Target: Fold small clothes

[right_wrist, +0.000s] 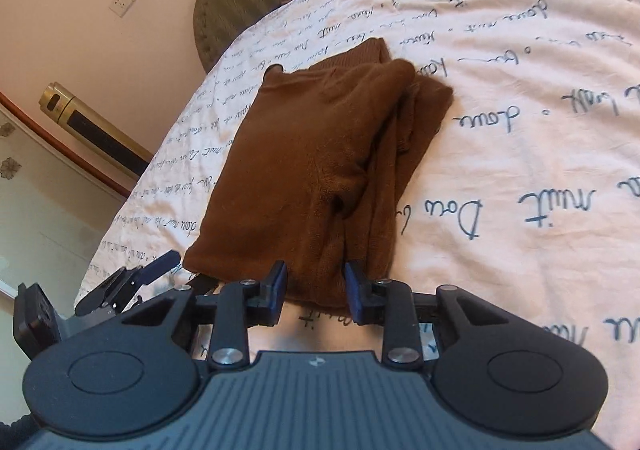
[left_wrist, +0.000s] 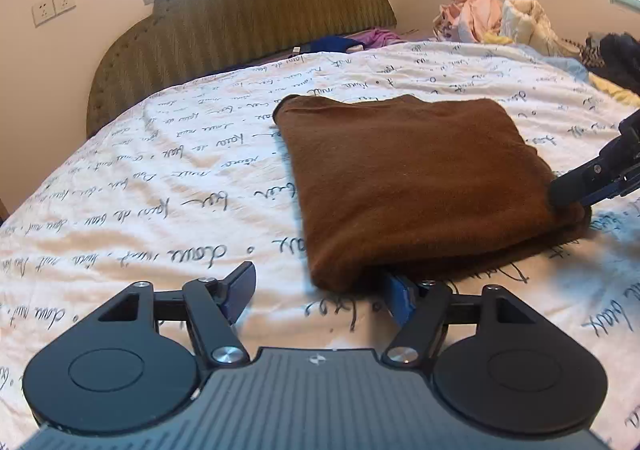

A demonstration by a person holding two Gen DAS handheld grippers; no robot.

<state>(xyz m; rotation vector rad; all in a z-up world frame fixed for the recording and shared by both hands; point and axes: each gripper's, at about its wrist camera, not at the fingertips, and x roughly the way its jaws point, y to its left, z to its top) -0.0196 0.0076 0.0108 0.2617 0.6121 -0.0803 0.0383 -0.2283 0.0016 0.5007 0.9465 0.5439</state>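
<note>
Fingers of the right gripper (right_wrist: 315,284) sit on either side of the near edge of the brown folded garment (right_wrist: 316,158), pads pressing into the bunched layers there (a narrow pinch, the cloth filling the gap between them). Beyond those fingertips the garment stretches away as a rough rectangle, its loose folded layers stacked along the right-hand side. Left of the fingers, the left gripper (right_wrist: 168,270) reaches the garment's near-left corner. Its jaws stand apart: in its own view one finger (left_wrist: 240,290) hangs free over the bedsheet (left_wrist: 140,190) to the left, while the other is tucked under the garment's near corner, only its base showing, so nothing is clamped. From that view the garment (left_wrist: 416,186) lies ahead and to the right of the fingers, with the right gripper (left_wrist: 576,190) gripping its far-right corner. Outward still, the script-printed sheet covers the bed, a scalloped headboard (left_wrist: 240,22) rises behind, and a heap of clothes (left_wrist: 500,18) sits at the far right.
</note>
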